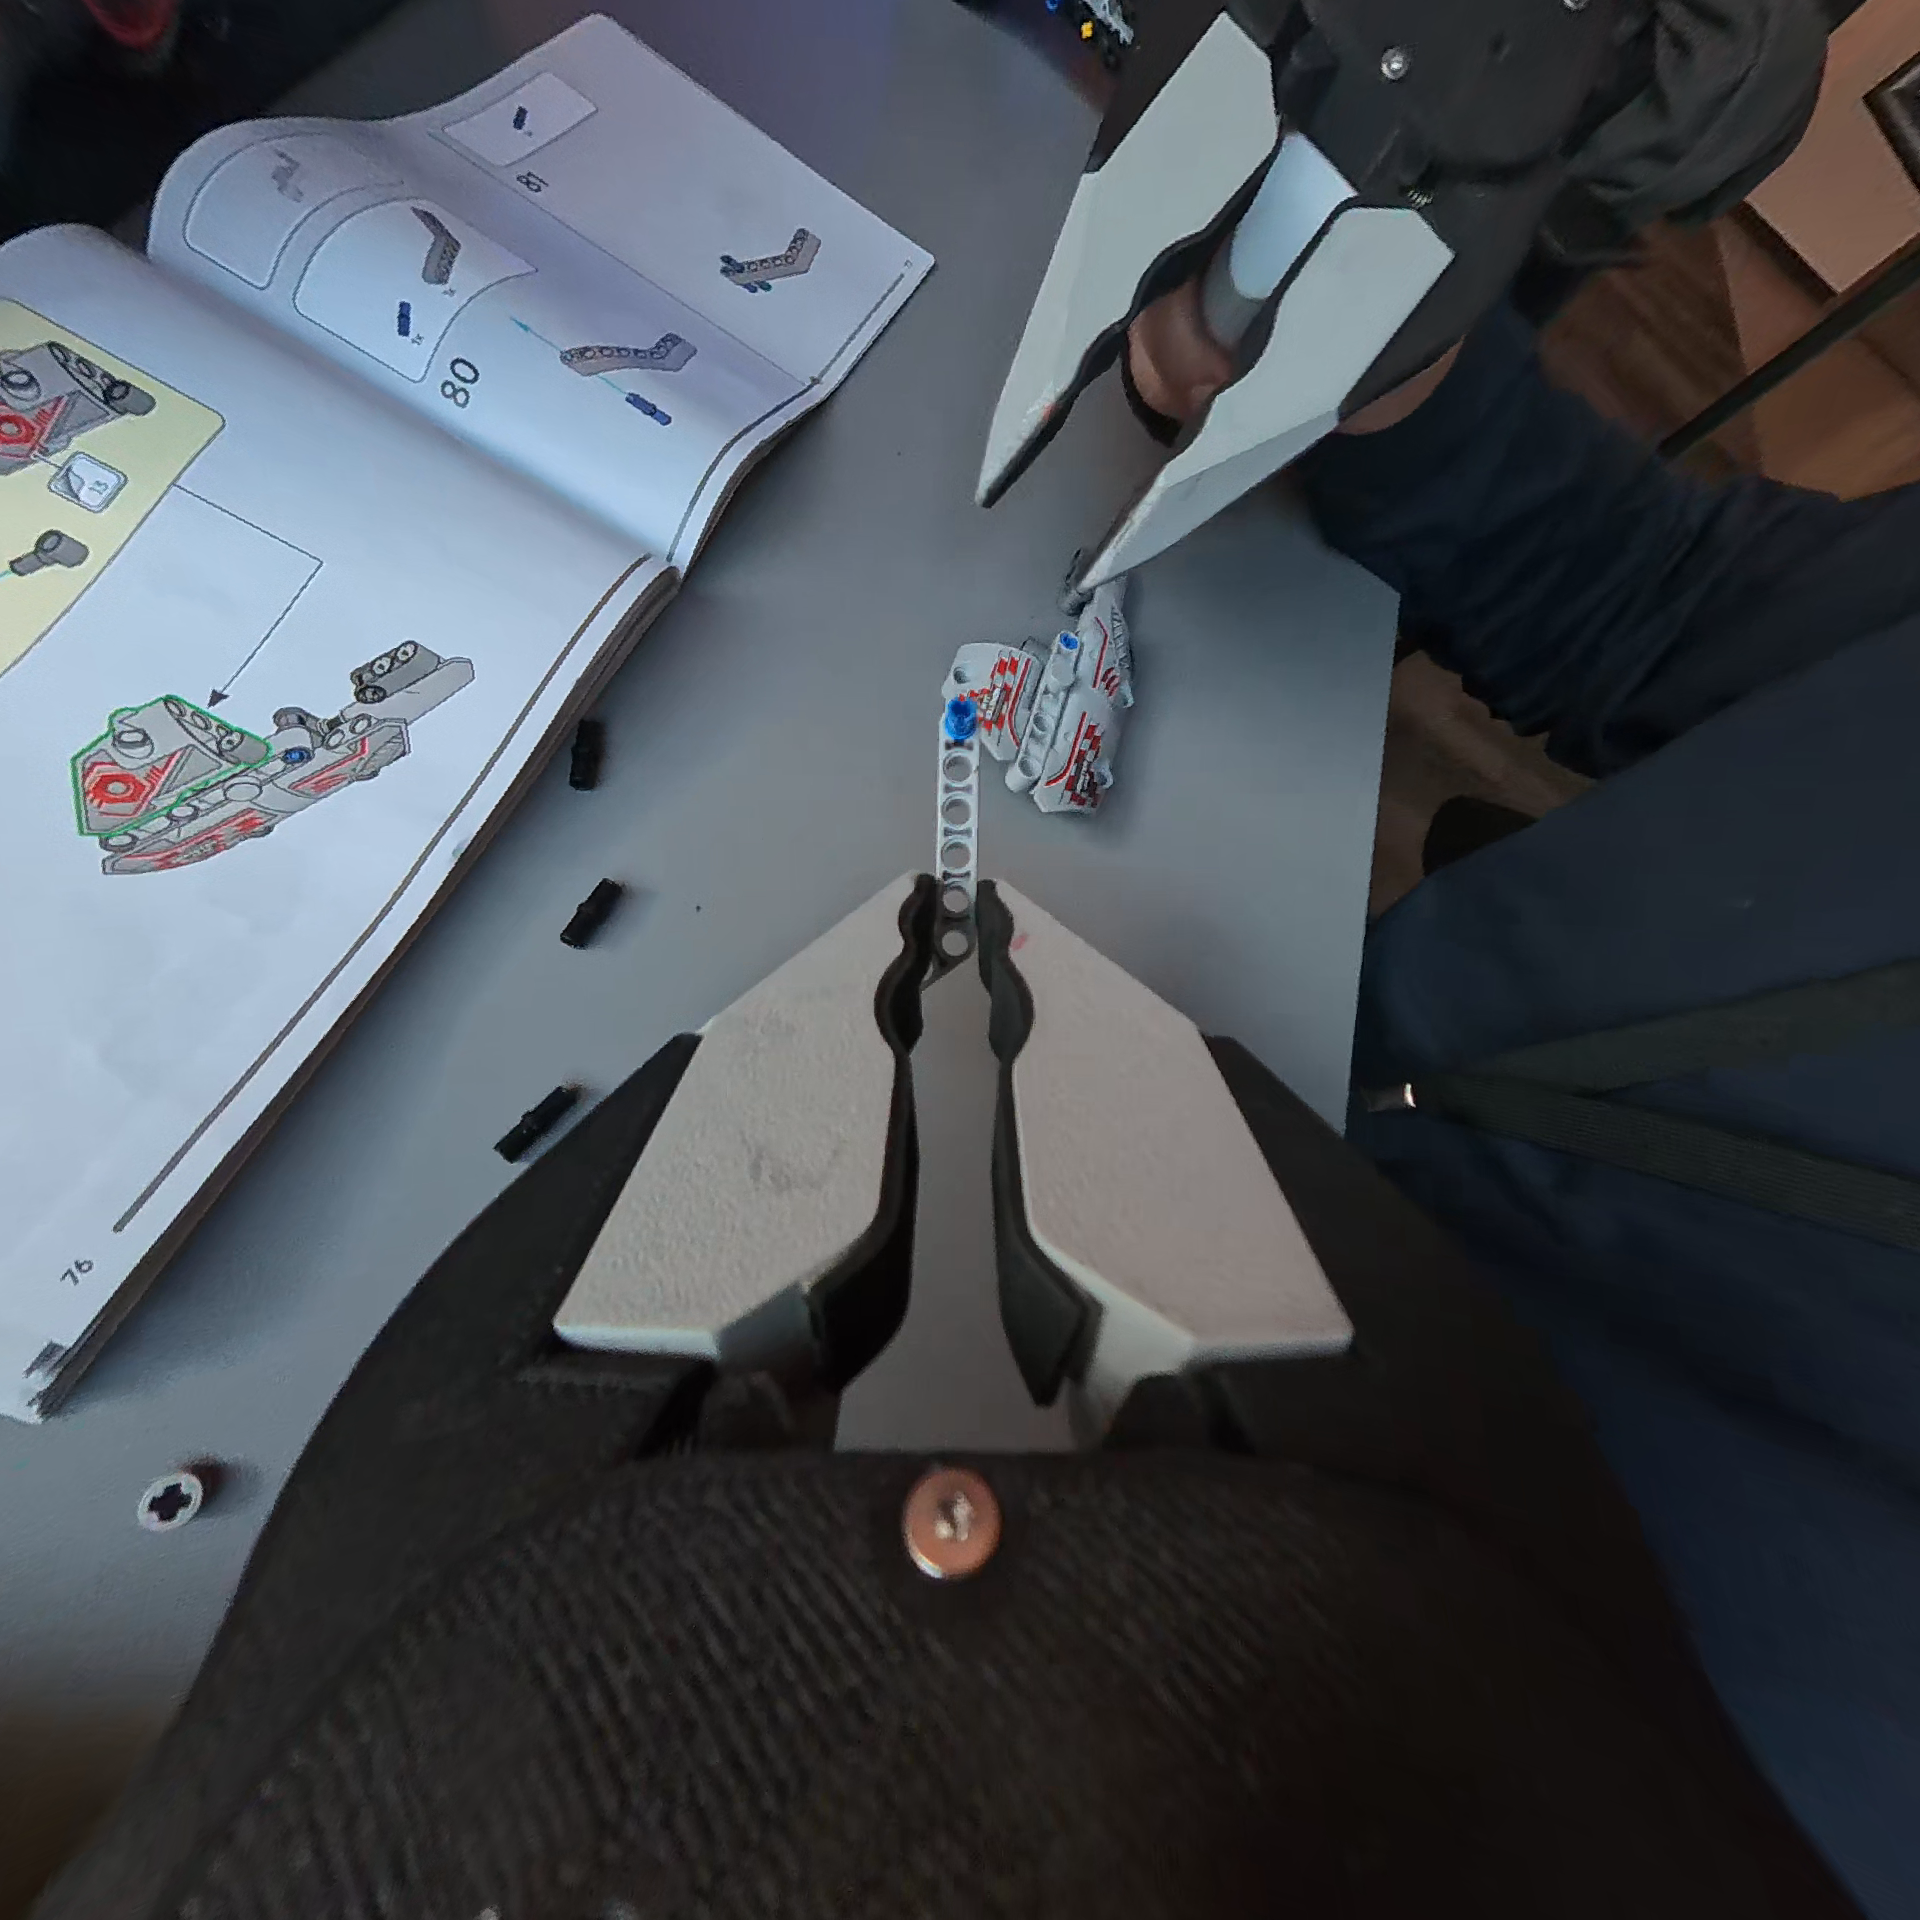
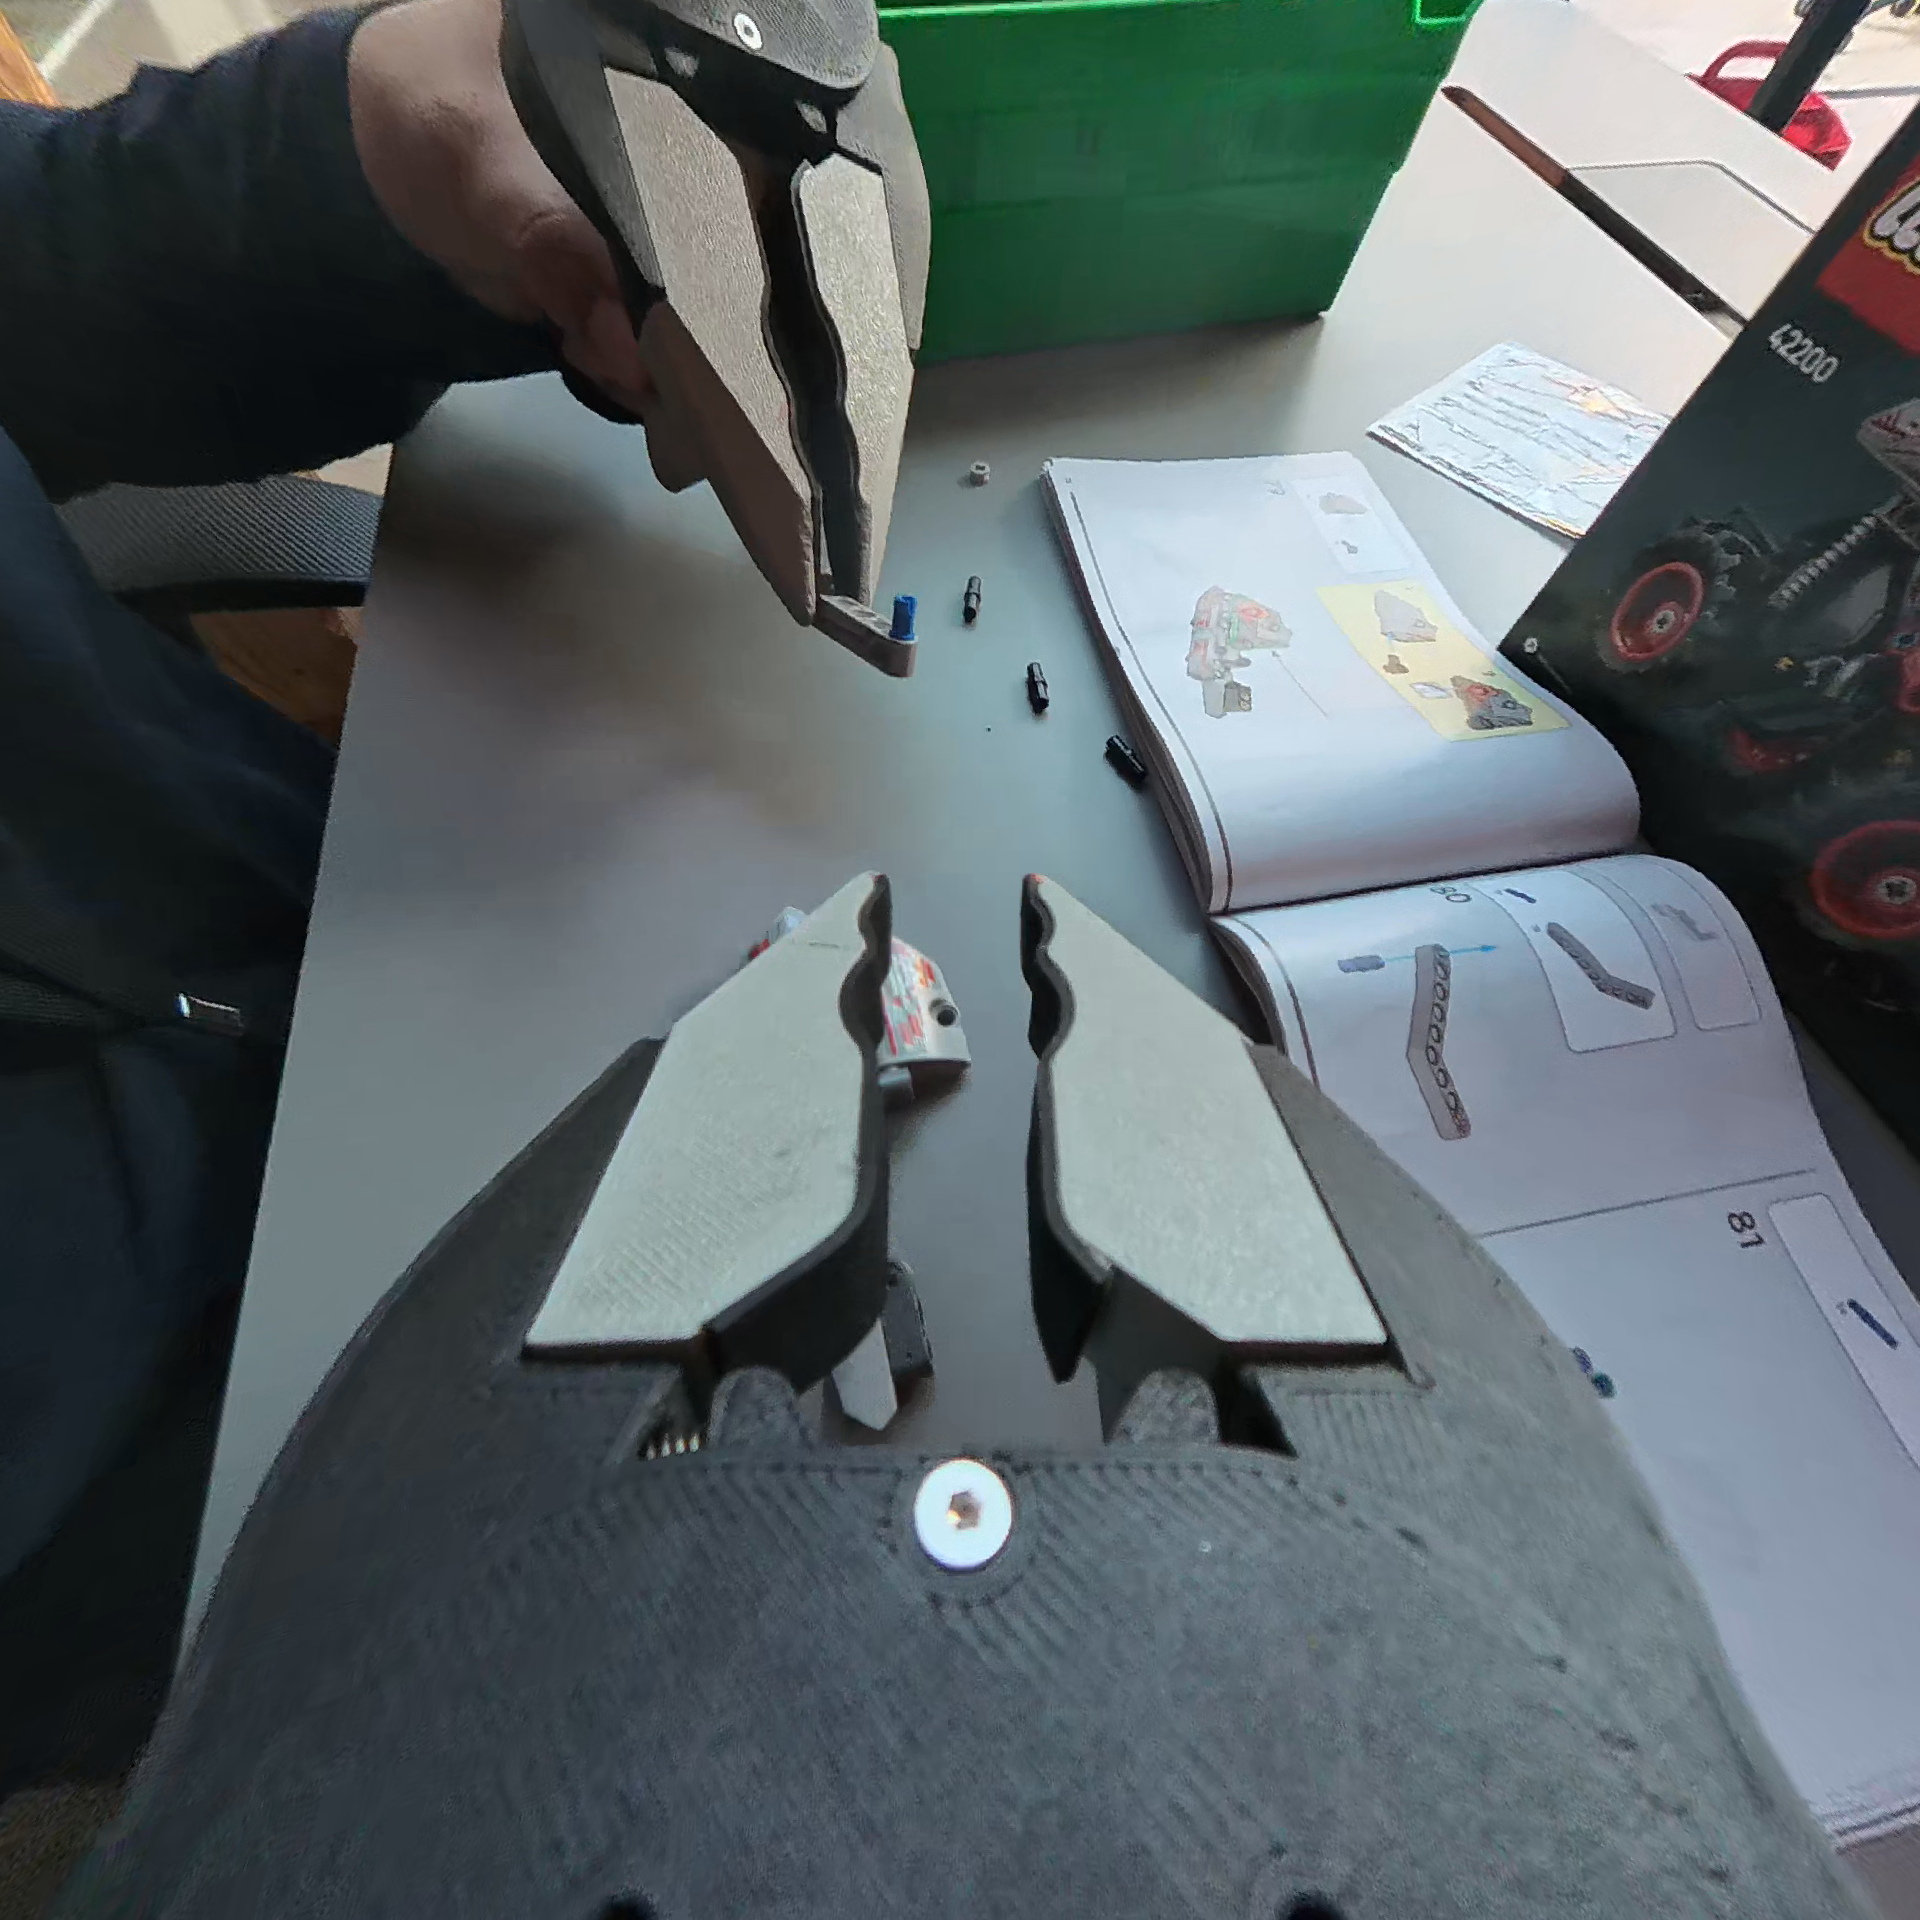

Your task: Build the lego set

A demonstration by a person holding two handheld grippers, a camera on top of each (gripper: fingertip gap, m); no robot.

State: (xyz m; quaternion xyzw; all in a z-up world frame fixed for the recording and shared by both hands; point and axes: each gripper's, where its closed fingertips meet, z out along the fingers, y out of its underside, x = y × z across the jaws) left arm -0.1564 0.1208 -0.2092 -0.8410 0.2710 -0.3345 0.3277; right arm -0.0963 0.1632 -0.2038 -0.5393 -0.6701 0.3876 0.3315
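My left gripper (image 1: 954,896) is shut on one end of a long grey holed beam (image 1: 954,805). A blue pin (image 1: 958,717) sits in the beam's far end, which hovers beside a white sub-assembly with red stickers (image 1: 1055,727) lying on the grey table (image 1: 810,644). My right gripper (image 2: 956,888) is open and empty, directly over that sub-assembly (image 2: 925,1013), whose rest is hidden under its left finger. In the left wrist view the right gripper (image 1: 1039,545) has one fingertip at the sub-assembly's far end. In the right wrist view the left gripper (image 2: 831,597) holds the beam (image 2: 862,636) above the table.
Three black pins (image 1: 587,751) (image 1: 592,912) (image 1: 535,1122) lie beside the open instruction booklet (image 1: 416,540). A grey bush (image 1: 171,1503) lies near it. A green bin (image 2: 1143,177), a sticker sheet (image 2: 1517,436) and the set's box (image 2: 1787,623) stand farther off. The person's legs border the table edge (image 1: 1377,831). The tips of one gripper are about 8 centimetres away from the tips of the other.
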